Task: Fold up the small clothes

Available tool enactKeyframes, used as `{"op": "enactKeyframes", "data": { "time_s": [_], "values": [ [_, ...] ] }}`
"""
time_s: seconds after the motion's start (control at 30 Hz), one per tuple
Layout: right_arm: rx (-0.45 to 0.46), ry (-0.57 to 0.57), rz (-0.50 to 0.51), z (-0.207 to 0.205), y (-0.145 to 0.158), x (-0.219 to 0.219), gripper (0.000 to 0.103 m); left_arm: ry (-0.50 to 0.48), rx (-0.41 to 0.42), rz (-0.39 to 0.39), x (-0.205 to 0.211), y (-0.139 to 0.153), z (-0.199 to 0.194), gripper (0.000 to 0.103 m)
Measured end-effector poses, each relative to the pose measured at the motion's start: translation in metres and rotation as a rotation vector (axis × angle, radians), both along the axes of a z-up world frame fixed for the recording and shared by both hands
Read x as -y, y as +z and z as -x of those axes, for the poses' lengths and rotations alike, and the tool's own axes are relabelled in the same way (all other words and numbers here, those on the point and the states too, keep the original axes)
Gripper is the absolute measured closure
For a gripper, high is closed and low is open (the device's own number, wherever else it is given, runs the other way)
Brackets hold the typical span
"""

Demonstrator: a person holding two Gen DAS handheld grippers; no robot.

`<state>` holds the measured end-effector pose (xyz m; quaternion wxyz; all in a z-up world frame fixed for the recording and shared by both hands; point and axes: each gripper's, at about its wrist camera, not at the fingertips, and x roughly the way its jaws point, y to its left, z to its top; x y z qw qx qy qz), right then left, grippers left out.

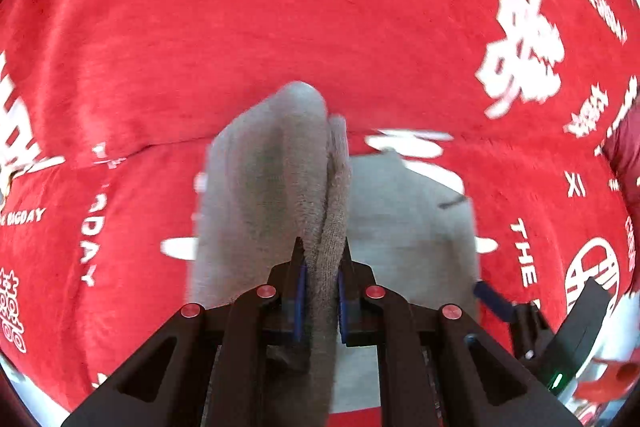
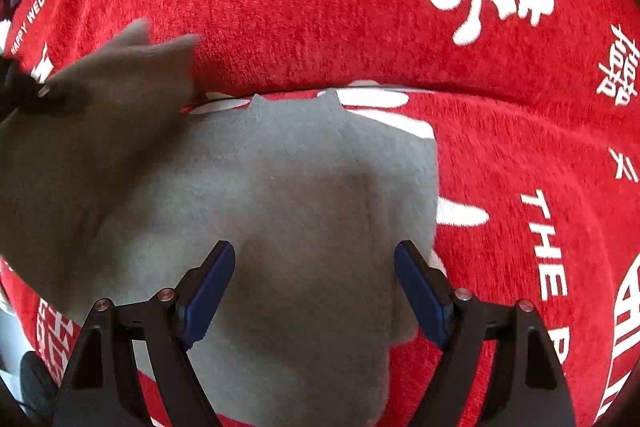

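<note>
Red blanket (image 2: 320,7) | one grey garment (image 2: 280,187) | left tongs (image 1: 322,267) pinching fold | right tongs (image 2: 314,267) apart

lifted grey garment (image 2: 100,115) blurred, edge-cropped left.

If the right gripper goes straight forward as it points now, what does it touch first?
Most likely the grey garment lying flat on the red cloth; the open right gripper points at it, though depth is unclear.

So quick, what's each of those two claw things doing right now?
Left gripper: closed, pinching a raised fold of the grey garment.
Right gripper: open, holding nothing, above the garment.
</note>
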<state>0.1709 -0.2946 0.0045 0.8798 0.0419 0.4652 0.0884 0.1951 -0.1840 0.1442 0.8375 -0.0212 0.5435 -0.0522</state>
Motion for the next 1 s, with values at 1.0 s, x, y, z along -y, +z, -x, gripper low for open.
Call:
{"op": "enactKeyframes", "data": {
  "time_s": [1.0],
  "values": [
    [0.039, -0.099, -0.244, 0.023, -0.008, 0.095, 0.019, -0.115, -0.114, 0.074, 0.109, -0.034, -0.015, 0.09]
  ]
}}
